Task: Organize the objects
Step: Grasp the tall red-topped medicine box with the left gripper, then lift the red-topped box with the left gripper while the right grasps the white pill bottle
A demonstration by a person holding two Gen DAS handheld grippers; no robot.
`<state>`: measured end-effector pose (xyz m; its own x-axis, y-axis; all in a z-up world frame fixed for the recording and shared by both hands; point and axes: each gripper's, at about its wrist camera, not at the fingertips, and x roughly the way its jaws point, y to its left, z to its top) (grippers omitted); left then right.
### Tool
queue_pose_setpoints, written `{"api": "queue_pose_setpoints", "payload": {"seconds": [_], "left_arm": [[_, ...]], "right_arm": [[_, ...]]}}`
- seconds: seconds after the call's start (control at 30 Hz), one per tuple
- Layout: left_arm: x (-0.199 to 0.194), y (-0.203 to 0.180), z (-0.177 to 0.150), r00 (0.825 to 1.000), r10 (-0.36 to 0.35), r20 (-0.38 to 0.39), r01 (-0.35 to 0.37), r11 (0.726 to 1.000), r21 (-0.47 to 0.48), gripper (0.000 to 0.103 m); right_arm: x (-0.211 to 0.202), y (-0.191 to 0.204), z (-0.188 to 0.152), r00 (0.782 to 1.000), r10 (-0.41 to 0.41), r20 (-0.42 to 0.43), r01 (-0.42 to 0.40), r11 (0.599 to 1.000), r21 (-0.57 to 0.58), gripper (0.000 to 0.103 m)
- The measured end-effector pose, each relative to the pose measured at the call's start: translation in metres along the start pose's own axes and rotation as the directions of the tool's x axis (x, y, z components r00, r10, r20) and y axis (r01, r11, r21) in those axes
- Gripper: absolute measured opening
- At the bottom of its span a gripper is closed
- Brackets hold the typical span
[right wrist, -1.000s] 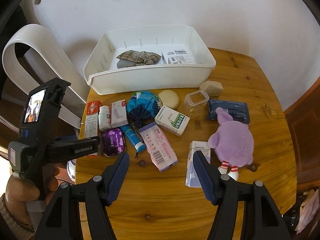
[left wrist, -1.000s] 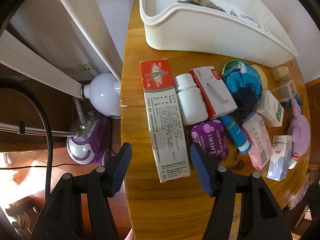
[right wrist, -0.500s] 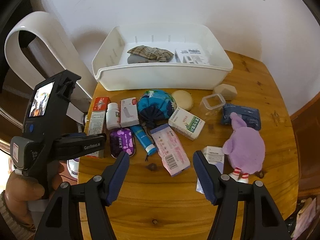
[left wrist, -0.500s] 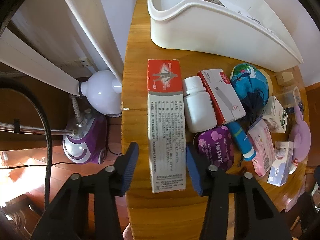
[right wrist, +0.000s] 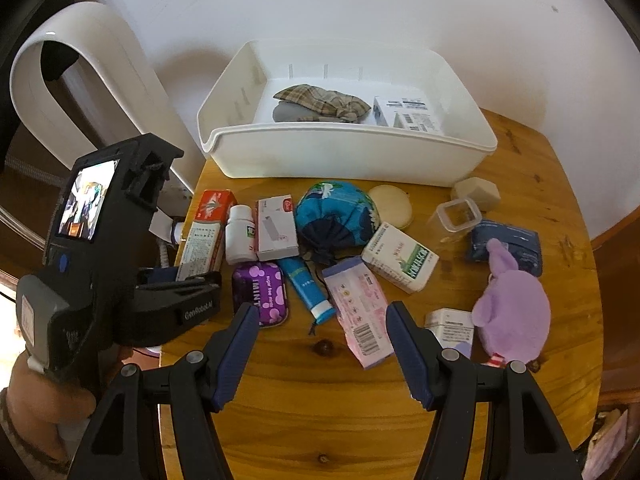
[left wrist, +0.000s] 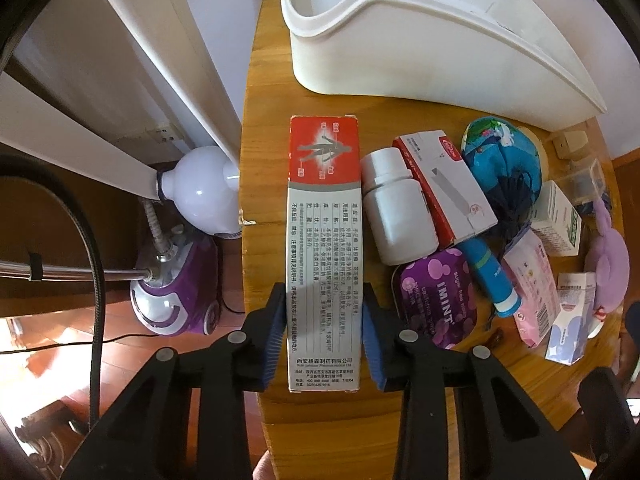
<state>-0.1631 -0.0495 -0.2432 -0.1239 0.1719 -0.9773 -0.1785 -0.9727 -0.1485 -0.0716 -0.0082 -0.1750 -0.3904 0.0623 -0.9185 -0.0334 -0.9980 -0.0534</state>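
Note:
A long red-and-grey medicine box (left wrist: 323, 216) lies along the left edge of the round wooden table (left wrist: 320, 432). My left gripper (left wrist: 323, 320) is shut on its near end, with a blue pad pressed to each long side. The right wrist view shows the same box (right wrist: 204, 232) and the left gripper (right wrist: 176, 276) in a person's hand. A white plastic bin (right wrist: 344, 152) stands at the back of the table, holding a plaid cloth bundle (right wrist: 320, 102) and a white box. My right gripper (right wrist: 322, 320) is open above the table's front, with nothing between its fingers.
Beside the long box are a white bottle (left wrist: 396, 216), a red-and-white carton (left wrist: 444, 184), a purple IMINT tin (left wrist: 436, 296), a blue tube (left wrist: 492, 276) and a blue pouch (right wrist: 336, 216). A pink packet (right wrist: 360, 312) and a purple plush (right wrist: 512, 312) lie further right. A garment steamer (left wrist: 176, 296) stands on the floor, left.
My left gripper moved forward over the long box and shut on its near end. My right gripper stayed open and shifted a little, with the view closer to the table.

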Motion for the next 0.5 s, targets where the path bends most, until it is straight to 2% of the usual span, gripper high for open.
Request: {"api": "queue_pose_setpoints", "payload": {"seconds": [0.3, 0.5], "left_arm": [[-0.005, 0.01, -0.003, 0.999, -0.014, 0.029, 0.015, 0.999, -0.049, 0.038], [-0.005, 0.023, -0.005, 0.999, -0.011, 0.042, 0.015, 0.993, -0.113, 0.038]], "right_arm": [[0.012, 0.015, 0.003, 1.0, 0.027, 0.0, -0.027, 0.999, -0.035, 0.067], [0.021, 0.024, 0.005, 0.997, 0.061, 0.042, -0.059, 0.997, -0.042, 0.067]]}}
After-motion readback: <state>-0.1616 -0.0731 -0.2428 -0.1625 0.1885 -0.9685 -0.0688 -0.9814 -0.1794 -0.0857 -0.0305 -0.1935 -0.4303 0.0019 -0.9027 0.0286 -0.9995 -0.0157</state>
